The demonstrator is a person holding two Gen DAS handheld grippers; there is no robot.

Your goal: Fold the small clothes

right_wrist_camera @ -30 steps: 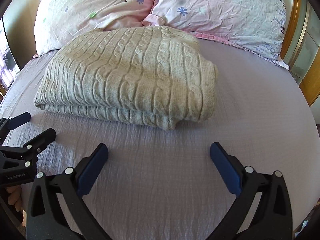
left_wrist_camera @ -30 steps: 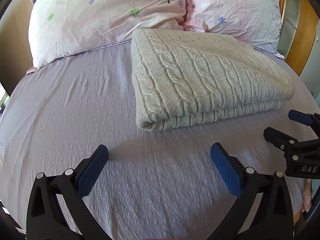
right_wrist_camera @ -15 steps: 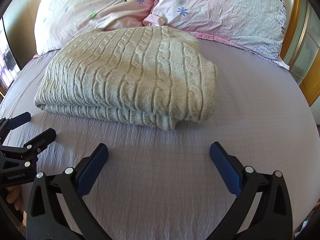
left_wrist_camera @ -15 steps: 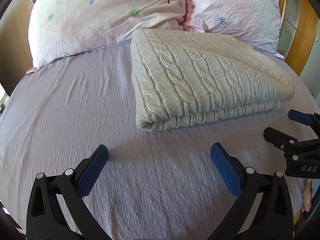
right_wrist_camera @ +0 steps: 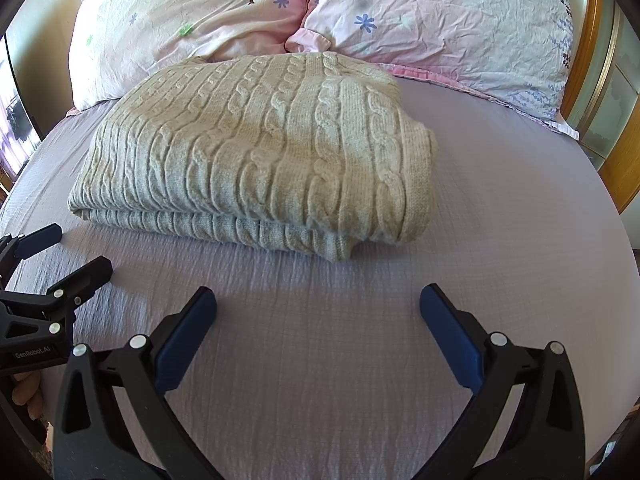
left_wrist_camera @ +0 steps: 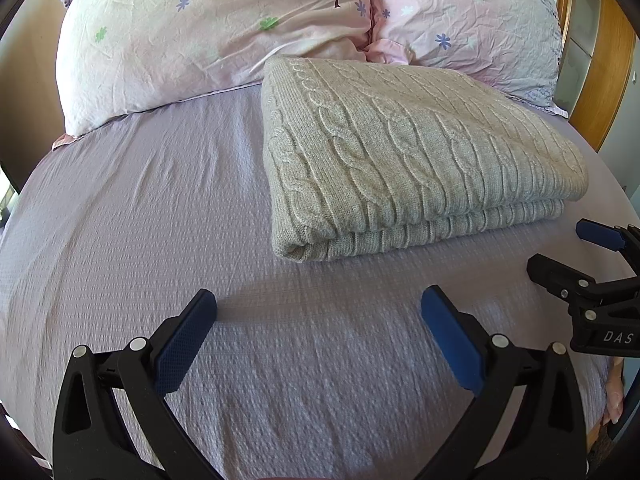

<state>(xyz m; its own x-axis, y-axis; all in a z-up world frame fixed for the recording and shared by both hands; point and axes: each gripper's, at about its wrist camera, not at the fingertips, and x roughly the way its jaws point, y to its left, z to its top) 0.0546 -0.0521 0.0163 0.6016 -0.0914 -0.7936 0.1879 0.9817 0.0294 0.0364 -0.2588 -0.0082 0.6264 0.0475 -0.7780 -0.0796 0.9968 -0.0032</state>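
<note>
I see the folded cable-knit sweater (left_wrist_camera: pixel 404 152) lying on the lilac bedsheet (left_wrist_camera: pixel 132 216), its far edge against the 2 pink pillows (left_wrist_camera: pixel 208 28). My left gripper (left_wrist_camera: pixel 318 314) hangs spread wide above the sheet, near the sweater's front fold, holding nothing. My right gripper (right_wrist_camera: pixel 318 312) is likewise wide apart and empty, just beside it.

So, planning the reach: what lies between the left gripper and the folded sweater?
Only bare lilac bedsheet separates the left gripper from the sweater, seen in the left wrist view.
</note>
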